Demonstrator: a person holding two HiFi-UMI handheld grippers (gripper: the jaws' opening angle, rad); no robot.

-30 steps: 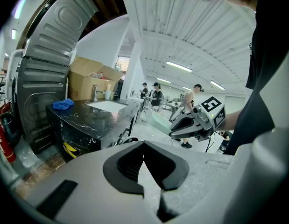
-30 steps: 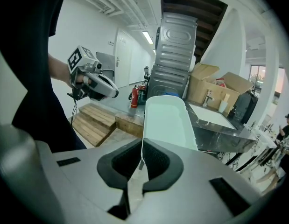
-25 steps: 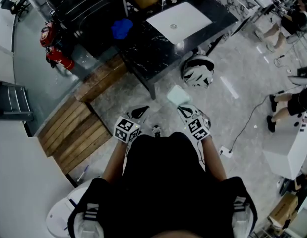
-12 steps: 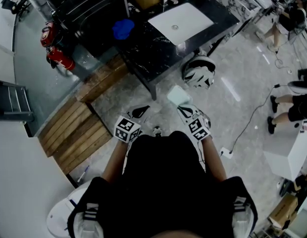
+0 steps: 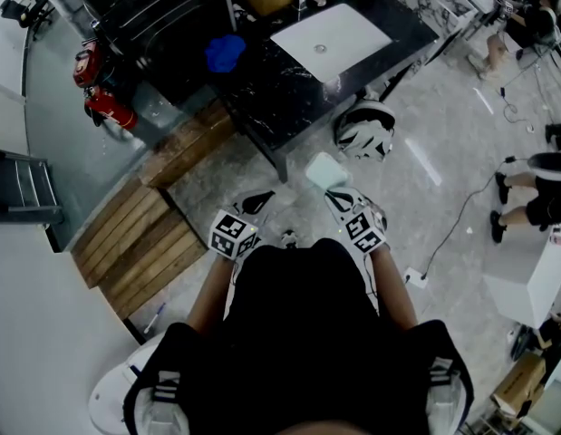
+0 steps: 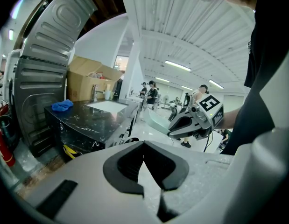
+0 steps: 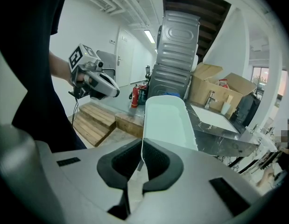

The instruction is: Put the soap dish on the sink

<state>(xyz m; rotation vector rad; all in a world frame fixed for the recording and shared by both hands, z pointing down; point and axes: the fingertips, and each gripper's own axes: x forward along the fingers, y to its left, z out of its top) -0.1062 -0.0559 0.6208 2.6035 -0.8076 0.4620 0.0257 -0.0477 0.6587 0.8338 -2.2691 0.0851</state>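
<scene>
Centrally in the head view, our right gripper point(image 5: 338, 194) clenched the rim of the pale soap dish point(image 5: 324, 171), well apart from the sink point(image 5: 345, 34) at upper centre. Our left gripper point(image 5: 258, 203) was closed on nothing.

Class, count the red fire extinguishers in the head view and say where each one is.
2. The upper fire extinguisher is at the picture's upper left. The lower fire extinguisher sits just below it, nearer the wooden platform. More may be hidden.
</scene>
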